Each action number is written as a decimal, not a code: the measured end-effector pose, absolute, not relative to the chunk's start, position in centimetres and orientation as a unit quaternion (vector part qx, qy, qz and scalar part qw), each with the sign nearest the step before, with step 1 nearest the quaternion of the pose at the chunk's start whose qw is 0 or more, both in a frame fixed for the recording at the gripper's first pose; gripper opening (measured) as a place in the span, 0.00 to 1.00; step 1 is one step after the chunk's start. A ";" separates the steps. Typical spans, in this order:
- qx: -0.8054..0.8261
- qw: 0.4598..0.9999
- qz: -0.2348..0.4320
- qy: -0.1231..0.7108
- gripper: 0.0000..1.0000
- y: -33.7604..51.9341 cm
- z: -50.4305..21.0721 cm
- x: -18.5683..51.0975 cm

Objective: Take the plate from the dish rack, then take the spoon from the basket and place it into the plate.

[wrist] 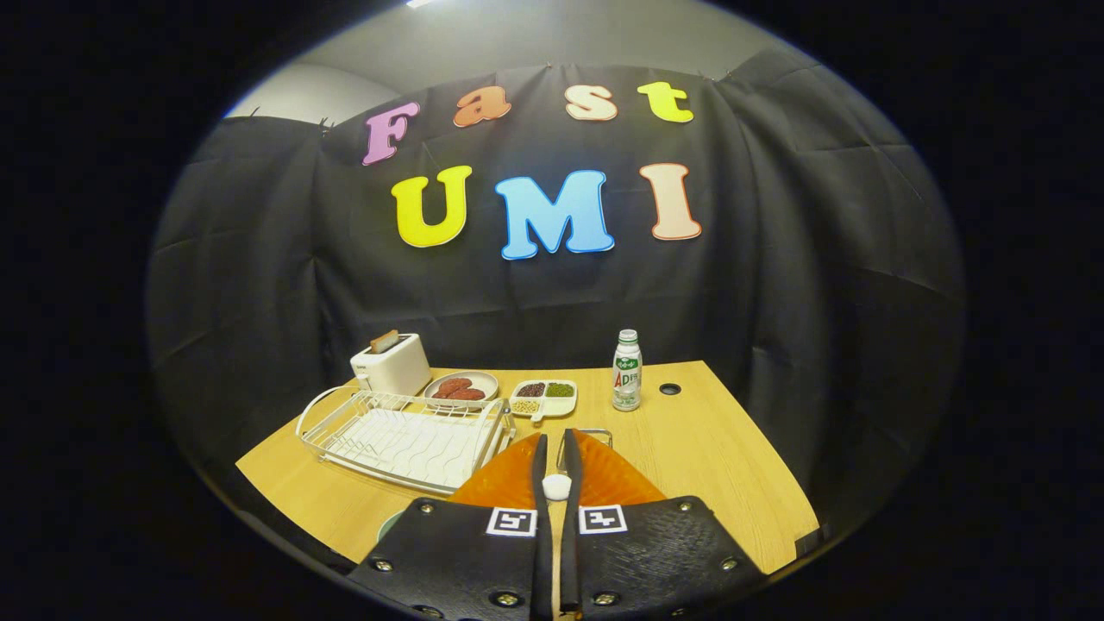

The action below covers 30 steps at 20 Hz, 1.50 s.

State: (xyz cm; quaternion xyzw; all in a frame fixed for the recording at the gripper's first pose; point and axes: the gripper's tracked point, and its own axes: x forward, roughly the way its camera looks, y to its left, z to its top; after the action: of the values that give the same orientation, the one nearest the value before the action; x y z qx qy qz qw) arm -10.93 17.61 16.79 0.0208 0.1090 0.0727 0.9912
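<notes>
While the hand-held gripper hangs low over the near edge of the tabletop, its two black fingers sit nearly together, pinching a white spoon whose rounded end shows in the thin gap between them. Right under and ahead of the fingers is an orange ribbed basket (wire handle at its far end). Just beside it sits the white wire dish rack, with no plate standing in it. A pale rim peeks out by the gripper body; can't tell if that's the plate. Further back: a white toaster, a grey dish with reddish patties, a divided tray of beans, and a bottle whose green label seems to read "AD", rest too small.
</notes>
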 end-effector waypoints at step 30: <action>-0.063 0.934 0.257 0.241 0.05 35.8 5.9 -9.7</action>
State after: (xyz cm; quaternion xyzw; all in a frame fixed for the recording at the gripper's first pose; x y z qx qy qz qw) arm -9.75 35.76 5.90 -0.0632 0.2415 0.2574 0.9335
